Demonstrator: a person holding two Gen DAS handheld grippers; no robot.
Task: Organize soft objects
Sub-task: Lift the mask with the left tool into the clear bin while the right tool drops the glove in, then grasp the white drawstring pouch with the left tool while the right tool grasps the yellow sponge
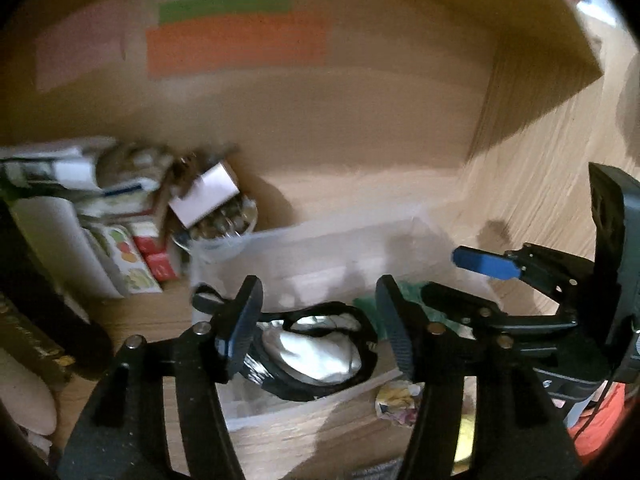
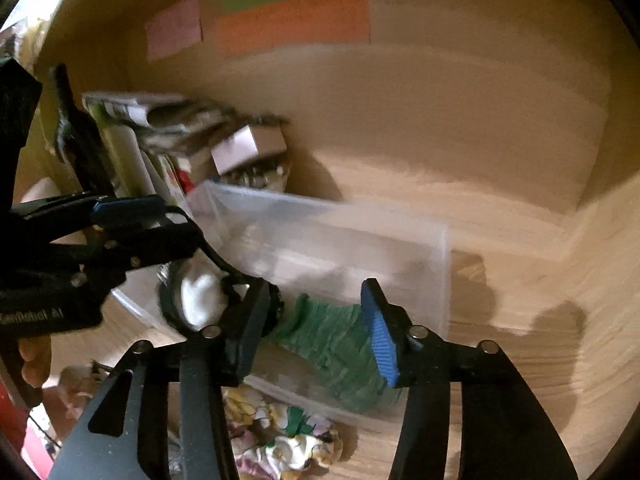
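With both my left gripper (image 1: 316,320) and right gripper (image 2: 316,328) spread and empty above the clear bin (image 2: 440,248), I should lower squarely before pinching the green cloth (image 2: 340,344).

Wooden tabletop (image 2: 520,288) carries clear bin (image 2: 436,256), floral cloth (image 2: 288,444), cardboard box (image 1: 360,112)

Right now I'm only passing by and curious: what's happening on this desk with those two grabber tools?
A person is sorting soft items into a clear plastic bin on a wooden desk. A green cloth and a black-and-white fabric piece already lie in it. The left gripper and right gripper hover over the bin, jaws open and holding nothing. A crumpled floral cloth lies on the desk outside the bin.
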